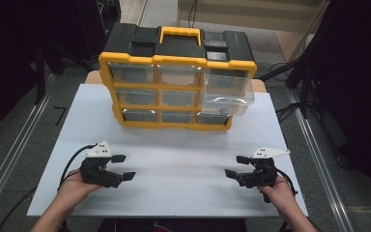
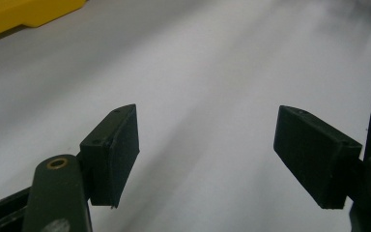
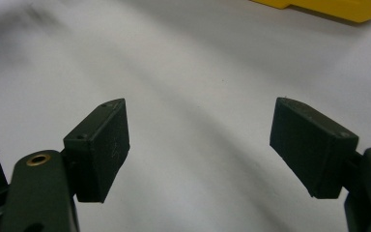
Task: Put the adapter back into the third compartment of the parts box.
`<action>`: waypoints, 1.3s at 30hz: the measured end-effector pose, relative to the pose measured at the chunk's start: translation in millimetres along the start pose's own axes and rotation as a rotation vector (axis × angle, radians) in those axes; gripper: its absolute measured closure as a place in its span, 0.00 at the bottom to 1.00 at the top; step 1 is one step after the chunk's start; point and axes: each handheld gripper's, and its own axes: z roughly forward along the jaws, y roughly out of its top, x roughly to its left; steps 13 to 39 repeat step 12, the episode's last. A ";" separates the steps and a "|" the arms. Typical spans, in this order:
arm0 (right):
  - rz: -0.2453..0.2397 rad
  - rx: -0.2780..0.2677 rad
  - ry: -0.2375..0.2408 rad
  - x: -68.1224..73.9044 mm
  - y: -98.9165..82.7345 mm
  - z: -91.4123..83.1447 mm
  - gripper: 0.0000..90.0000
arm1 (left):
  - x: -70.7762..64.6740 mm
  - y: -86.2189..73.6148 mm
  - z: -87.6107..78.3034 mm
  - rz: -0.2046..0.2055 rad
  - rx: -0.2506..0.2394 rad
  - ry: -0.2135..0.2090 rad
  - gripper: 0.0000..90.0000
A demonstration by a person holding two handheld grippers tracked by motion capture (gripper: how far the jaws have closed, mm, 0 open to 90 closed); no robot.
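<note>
grippers: left (image 1: pixel 124 167) and right (image 1: pixel 236 166) both wide apart, holding nothing, above white table (image 1: pixel 183 164); organizer (image 1: pixel 174 82) shows no legible writing.

Drawer contents of the yellow-black organizer (image 1: pixel 176 77) too small and glary to tell in high view; in left gripper view its yellow base (image 2: pixel 26 14) is cut off at upper left, in right gripper view at upper right; person's forearms cut off at bottom edge; surroundings beyond table (image 1: pixel 174 159) lost in dark
</note>
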 end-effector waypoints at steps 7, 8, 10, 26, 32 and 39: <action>-0.004 0.007 -0.005 -0.4 0.1 0.8 0.23 | 2.5 -4.5 -2.9 -0.015 0.007 0.000 0.29; -0.005 0.008 -0.004 -0.2 0.1 1.1 0.23 | 2.4 -4.5 -2.4 -0.014 0.008 -0.003 0.28; -0.012 0.008 -0.001 0.0 -0.1 1.5 0.23 | 2.5 -4.4 -1.7 -0.015 0.020 -0.008 0.26; -0.017 0.007 0.020 -0.8 -0.8 1.5 0.23 | 3.3 -4.7 -0.6 -0.017 0.027 -0.010 0.26; -0.017 0.007 0.020 -0.8 -0.8 1.5 0.23 | 3.3 -4.7 -0.6 -0.017 0.027 -0.010 0.26; -0.017 0.007 0.020 -0.8 -0.8 1.5 0.23 | 3.3 -4.7 -0.6 -0.017 0.027 -0.010 0.26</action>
